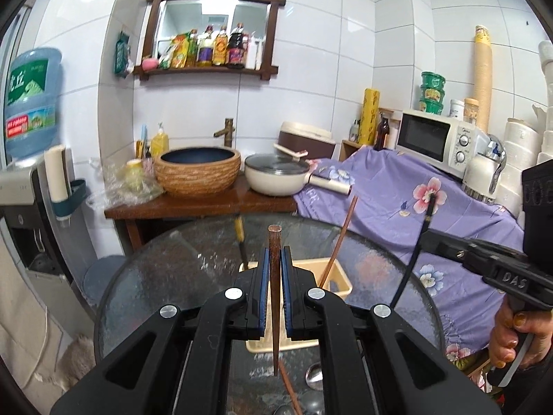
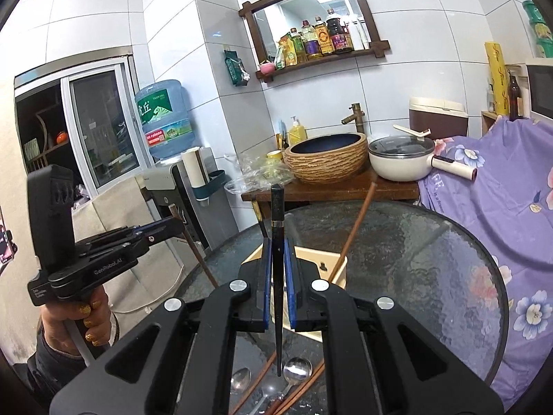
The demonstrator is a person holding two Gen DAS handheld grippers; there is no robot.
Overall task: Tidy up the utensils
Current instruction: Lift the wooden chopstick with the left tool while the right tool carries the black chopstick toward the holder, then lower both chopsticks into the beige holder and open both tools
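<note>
Two handheld grippers hang above a round glass table (image 1: 166, 276) in a tiled kitchen corner, each clamped on a single chopstick. The left gripper (image 1: 275, 263) has its blue-padded jaws closed tight on a brown wooden chopstick (image 1: 274, 297), held nearly upright with its square butt end up and its tapered tip pointing down toward the table. The right gripper (image 2: 277, 259) is likewise pinched shut on a black chopstick (image 2: 277, 242), butt end up, tip hanging above the spoons (image 2: 296, 368) that lie on the glass with several loose reddish-brown chopsticks (image 2: 297, 392). A cream utensil holder (image 2: 328, 263) stands on the table just beyond both grippers; a brown chopstick (image 2: 356, 221) leans out of it, and a dark one with a gold band (image 2: 257, 212) rises at its far left. A person's hand (image 2: 77, 321), nails painted gold, grips the left tool's handle. Behind the table, a basin (image 1: 197, 169), a lidded pot (image 1: 276, 174) and a microwave (image 1: 435, 138) line the counter.
</note>
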